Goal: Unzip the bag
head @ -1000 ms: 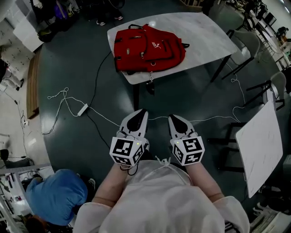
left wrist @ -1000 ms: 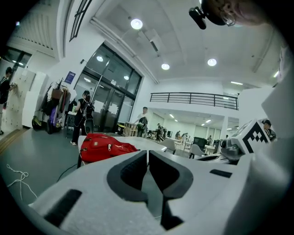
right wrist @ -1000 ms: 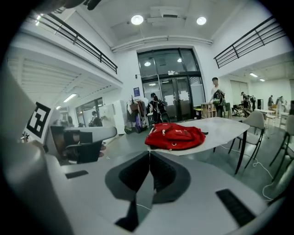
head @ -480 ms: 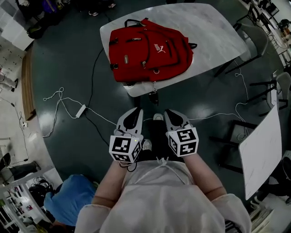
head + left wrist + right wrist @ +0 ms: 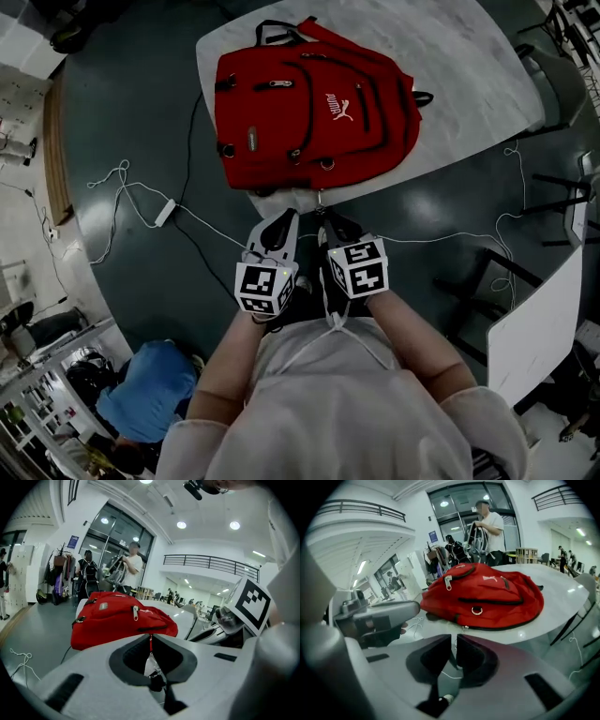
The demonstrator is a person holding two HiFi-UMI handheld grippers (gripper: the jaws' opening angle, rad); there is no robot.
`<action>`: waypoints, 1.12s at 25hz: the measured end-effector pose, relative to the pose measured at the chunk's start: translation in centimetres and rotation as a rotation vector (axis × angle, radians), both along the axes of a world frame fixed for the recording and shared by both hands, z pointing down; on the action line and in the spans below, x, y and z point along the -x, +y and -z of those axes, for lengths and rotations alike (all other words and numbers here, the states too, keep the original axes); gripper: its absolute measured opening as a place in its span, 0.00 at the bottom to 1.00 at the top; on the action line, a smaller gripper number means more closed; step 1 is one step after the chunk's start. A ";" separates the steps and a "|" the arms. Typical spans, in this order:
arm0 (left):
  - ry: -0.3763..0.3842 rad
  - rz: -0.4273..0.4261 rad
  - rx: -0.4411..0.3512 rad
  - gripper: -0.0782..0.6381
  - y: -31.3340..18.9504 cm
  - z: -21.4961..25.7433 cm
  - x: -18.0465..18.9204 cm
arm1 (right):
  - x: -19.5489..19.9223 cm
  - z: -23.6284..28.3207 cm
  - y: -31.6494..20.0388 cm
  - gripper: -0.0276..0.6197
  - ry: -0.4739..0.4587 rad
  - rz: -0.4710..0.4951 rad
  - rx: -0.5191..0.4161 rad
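A: What's been changed vs 1 s ago?
B: L gripper (image 5: 284, 223) & R gripper (image 5: 336, 227) have been carried fwd. Bag (image 5: 309, 103) is seen bigger, closer. Approach only, it's judged; no zip touched yet.
A: Fingers?
B: Both pairs are held together, nothing clamped.
A: Room?
B: Table (image 5: 469, 84) edge is reached just past the tips, strap (image 5: 320, 199) hung over it. Bag is laid on the table's near-left part. Chair (image 5: 561, 82) far right. Space above the bag is left free.

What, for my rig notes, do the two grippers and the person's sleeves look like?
The left gripper and right gripper are pale grey moulded shells with black inner pads. Each carries a white cube printed with black square markers. The person wears a pale long-sleeved top with a drawstring.
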State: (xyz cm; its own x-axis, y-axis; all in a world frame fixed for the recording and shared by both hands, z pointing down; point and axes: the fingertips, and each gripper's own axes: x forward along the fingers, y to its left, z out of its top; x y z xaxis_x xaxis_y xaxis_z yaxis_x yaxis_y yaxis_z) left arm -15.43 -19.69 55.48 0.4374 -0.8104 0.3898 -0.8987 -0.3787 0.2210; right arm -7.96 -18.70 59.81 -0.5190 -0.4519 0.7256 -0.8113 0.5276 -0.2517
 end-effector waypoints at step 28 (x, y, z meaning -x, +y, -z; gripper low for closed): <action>-0.094 0.044 0.465 0.15 -6.5 -11.8 0.3 | 1.5 -6.7 -4.5 0.09 0.138 0.269 0.136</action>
